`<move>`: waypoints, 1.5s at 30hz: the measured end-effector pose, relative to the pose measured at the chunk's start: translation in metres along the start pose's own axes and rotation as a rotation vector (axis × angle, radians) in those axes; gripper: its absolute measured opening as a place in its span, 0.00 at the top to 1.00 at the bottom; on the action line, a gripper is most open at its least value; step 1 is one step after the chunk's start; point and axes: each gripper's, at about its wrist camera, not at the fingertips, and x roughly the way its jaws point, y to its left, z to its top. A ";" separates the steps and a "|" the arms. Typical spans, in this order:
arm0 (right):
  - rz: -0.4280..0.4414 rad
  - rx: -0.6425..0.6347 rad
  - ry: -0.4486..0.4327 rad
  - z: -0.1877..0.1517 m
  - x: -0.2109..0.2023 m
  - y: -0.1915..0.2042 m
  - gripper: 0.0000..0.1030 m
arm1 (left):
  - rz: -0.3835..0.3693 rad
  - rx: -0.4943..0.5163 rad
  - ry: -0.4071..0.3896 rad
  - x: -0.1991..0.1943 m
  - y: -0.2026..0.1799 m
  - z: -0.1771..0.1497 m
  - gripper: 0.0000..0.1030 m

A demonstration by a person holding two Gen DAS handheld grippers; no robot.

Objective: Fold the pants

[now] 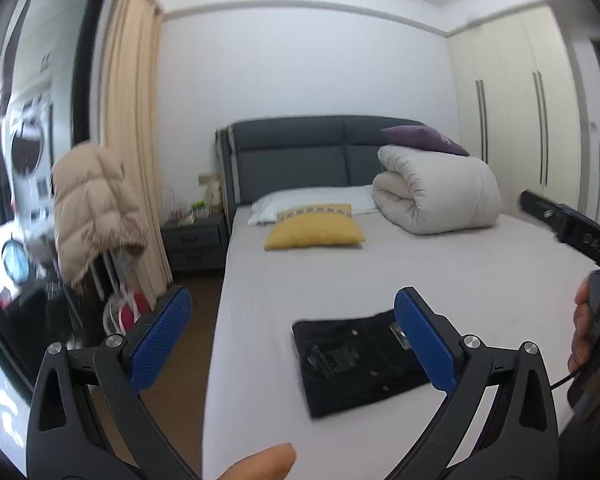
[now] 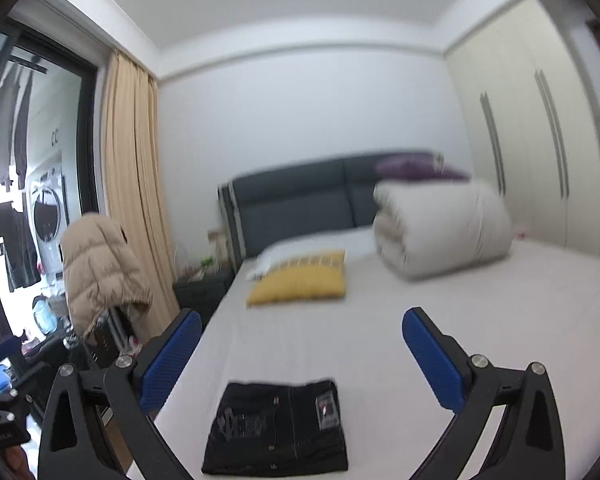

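Two grippers spread wide, left gripper (image 1: 294, 338), right gripper (image 2: 302, 360), folded black pants (image 2: 278, 428) flat on bed (image 2: 480, 320)

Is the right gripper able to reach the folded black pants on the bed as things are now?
Probably yes. The right gripper is open and empty, above the bed, and the black pants lie flat just below and ahead of it. Nothing lies between them; the yellow pillow is farther back.
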 end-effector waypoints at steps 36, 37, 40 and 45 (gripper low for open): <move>-0.071 0.005 0.539 -0.076 -0.032 0.026 0.00 | 0.044 -0.131 0.450 0.033 0.021 -0.104 0.00; -0.069 0.005 0.541 -0.077 -0.031 0.026 0.00 | 0.045 -0.129 0.452 0.035 0.021 -0.105 0.00; -0.066 0.001 0.550 -0.079 -0.029 0.028 0.00 | 0.051 -0.126 0.459 0.038 0.022 -0.107 0.00; -0.064 -0.002 0.561 -0.081 -0.026 0.028 0.00 | 0.050 -0.128 0.469 0.044 0.024 -0.110 0.00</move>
